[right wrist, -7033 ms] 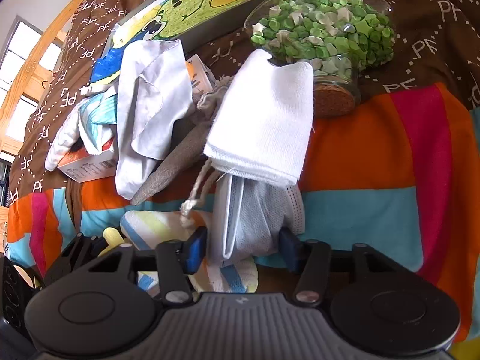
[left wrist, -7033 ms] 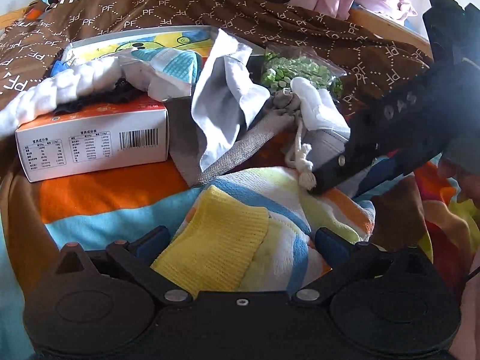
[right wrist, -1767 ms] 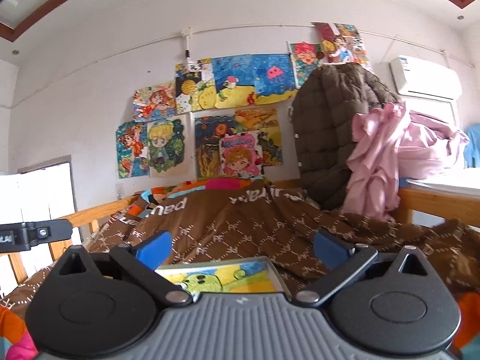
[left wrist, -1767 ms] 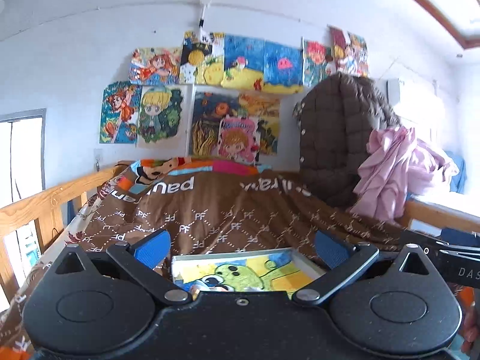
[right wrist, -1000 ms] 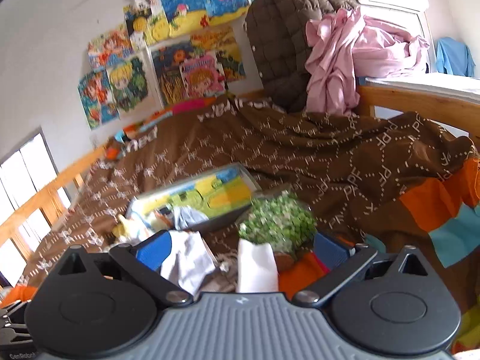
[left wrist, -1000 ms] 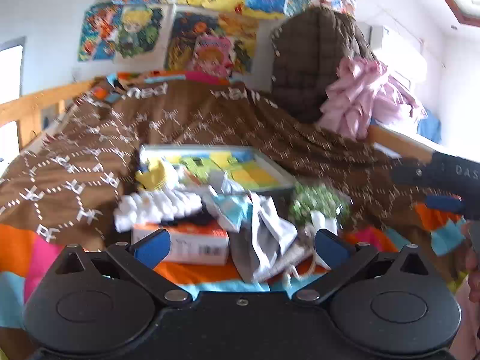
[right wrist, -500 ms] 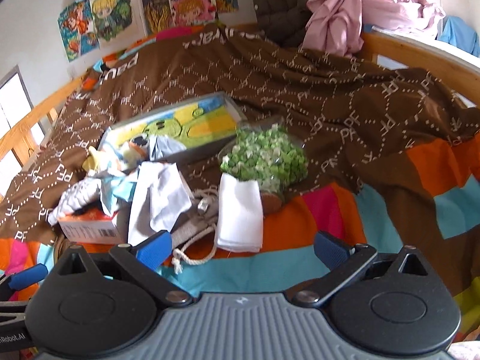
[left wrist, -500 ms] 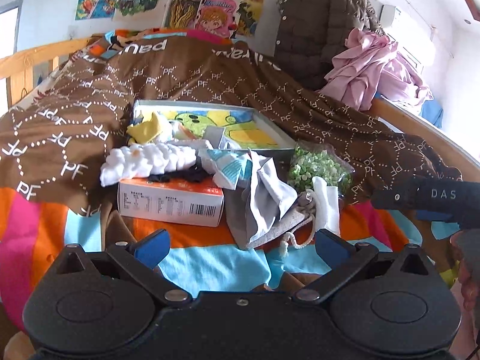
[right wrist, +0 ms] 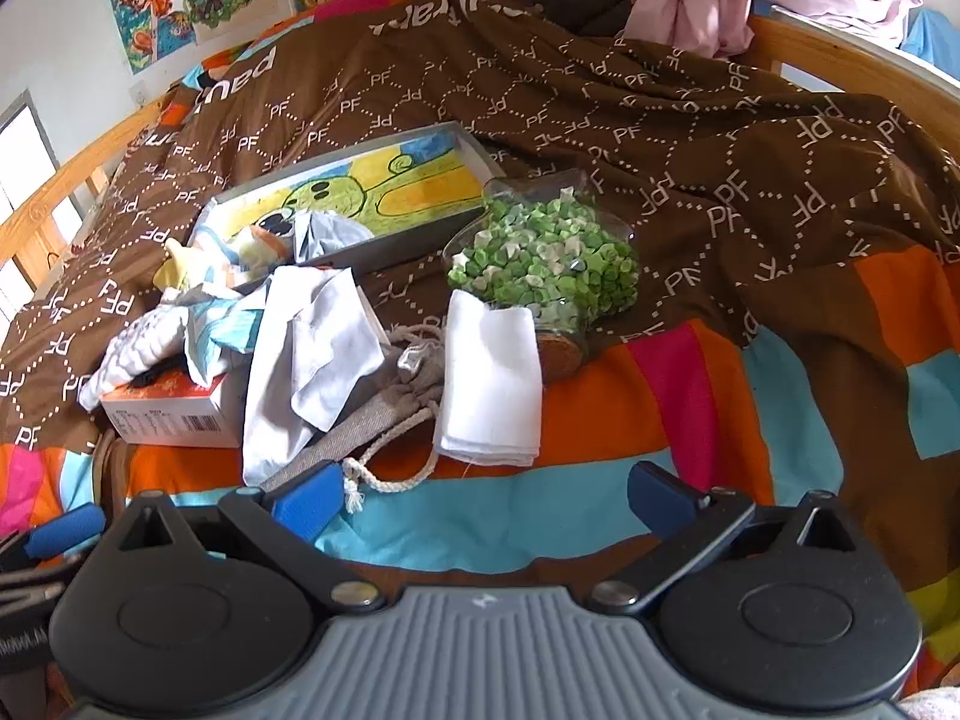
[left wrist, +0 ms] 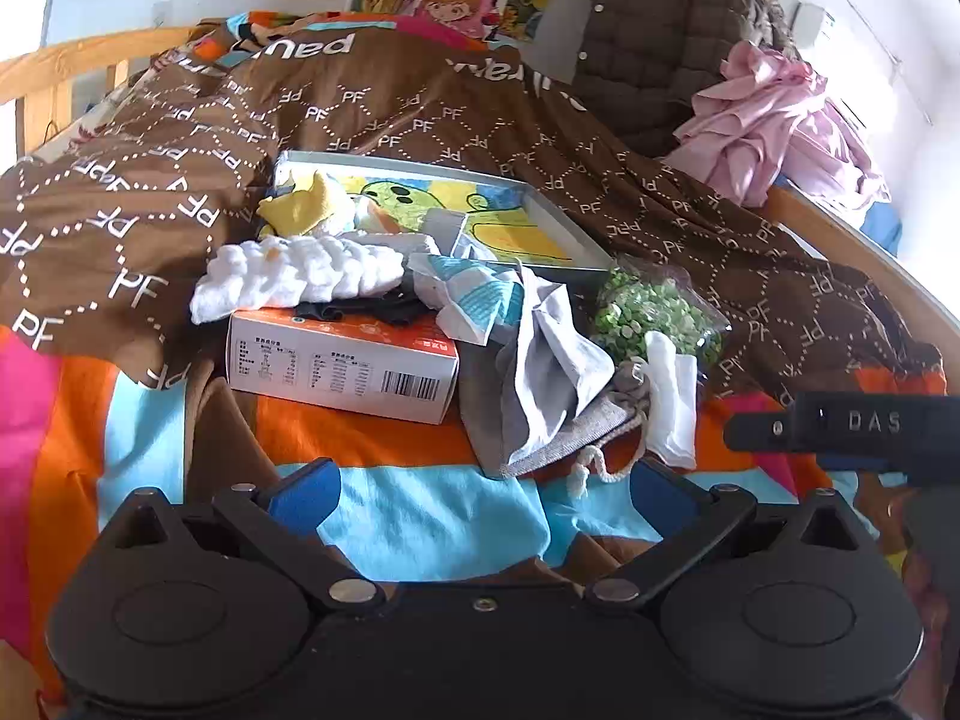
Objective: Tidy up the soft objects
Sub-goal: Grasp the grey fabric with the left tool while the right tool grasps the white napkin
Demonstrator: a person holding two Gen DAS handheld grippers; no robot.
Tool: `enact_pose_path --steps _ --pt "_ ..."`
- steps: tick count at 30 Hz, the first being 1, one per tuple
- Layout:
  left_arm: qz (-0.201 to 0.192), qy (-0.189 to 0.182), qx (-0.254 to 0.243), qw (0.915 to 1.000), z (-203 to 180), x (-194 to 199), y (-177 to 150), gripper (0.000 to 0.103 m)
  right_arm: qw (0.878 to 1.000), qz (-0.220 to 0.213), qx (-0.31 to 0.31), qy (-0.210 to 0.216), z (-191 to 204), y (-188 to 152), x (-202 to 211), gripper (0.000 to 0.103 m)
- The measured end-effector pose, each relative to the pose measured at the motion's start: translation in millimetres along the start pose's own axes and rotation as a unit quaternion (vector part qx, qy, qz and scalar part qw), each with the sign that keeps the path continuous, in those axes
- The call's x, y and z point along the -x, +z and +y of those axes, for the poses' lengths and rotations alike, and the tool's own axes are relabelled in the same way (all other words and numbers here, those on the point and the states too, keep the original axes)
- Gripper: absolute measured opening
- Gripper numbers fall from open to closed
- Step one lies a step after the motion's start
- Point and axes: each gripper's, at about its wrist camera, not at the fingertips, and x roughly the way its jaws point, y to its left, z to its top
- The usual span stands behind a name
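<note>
soft cloths lie heaped on the striped blanket [right wrist: 600, 516] beside the cardboard box [left wrist: 342, 363]; the folded white cloth [right wrist: 489, 384] rests against the jar of green paper stars [right wrist: 546, 258]. left gripper [left wrist: 477, 495] and right gripper [right wrist: 480, 495] both hover spread wide, empty. best pinch the folded cloth's near edge, clear of the drawstring cord [right wrist: 384, 480].

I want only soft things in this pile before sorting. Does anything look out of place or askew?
Two hard items sit among the cloths: an orange-and-white carton with cloths draped over its top, and a glass jar of green paper stars lying tipped on its side behind the folded white cloth.
</note>
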Motion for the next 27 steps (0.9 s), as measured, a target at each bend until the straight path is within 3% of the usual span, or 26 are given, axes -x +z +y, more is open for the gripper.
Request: enact_pose_path --steps 7,15,20,27 --pt "-0.005 -0.009 0.032 0.9994 2.9 -16.5 8.2 0.102 1.0 0.003 -0.003 0.007 0.7 3.2 -4.5 0.103" --pt "-0.01 -0.035 0.011 0.9993 -8.8 -42.1 16.3 0.102 1.0 -0.009 -0.023 0.002 -5.8 6.9 -5.6 0.103" --pt "-0.003 -0.06 0.034 0.9976 -8.3 -55.4 16.4 0.102 0.999 -0.023 -0.037 -0.004 -15.1 13.1 -5.4 0.103" --pt "0.006 -0.077 0.038 0.9963 -8.7 -74.5 17.9 0.102 0.999 0.003 -0.043 0.005 -29.7 35.9 -26.1 0.103"
